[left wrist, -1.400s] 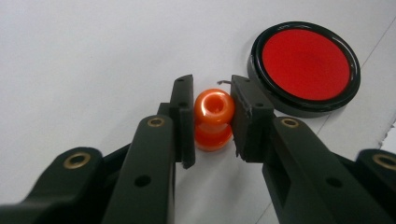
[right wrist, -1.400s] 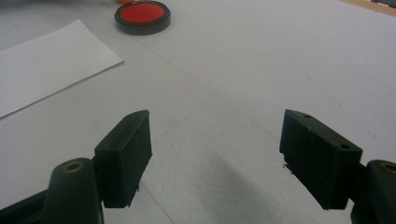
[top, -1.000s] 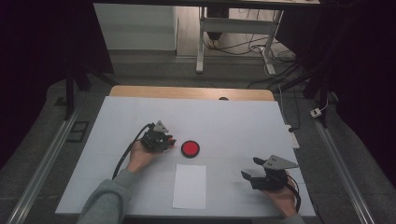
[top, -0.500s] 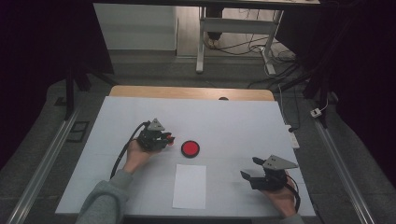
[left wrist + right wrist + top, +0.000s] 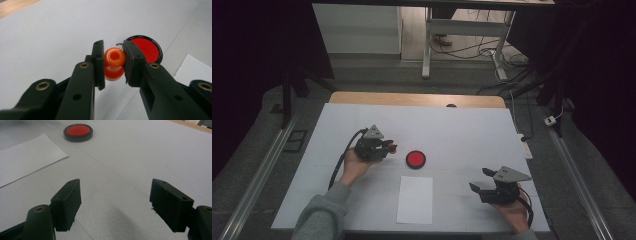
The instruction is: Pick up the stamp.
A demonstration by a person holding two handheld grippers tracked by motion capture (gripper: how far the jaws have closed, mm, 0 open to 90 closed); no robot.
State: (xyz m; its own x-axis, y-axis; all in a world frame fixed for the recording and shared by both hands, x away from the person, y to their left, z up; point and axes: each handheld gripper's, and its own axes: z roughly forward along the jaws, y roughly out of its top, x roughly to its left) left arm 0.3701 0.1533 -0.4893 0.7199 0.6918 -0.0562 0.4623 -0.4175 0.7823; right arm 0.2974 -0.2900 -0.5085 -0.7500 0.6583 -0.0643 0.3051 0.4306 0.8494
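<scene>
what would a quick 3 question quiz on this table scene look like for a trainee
1. True or false: the left gripper is shut on the orange stamp handle.
2. What lies nearest the white sheet of paper? A) the red ink pad B) a blue cup C) a metal spoon
3. In a few words, how do the jaws of the right gripper stand, and is anything between them?

Key:
1. True. In the left gripper view both pads press on the orange piece.
2. A. The round red pad in its black rim sits just beyond the paper's far edge.
3. Wide apart, with nothing but bare white table between them.
</scene>
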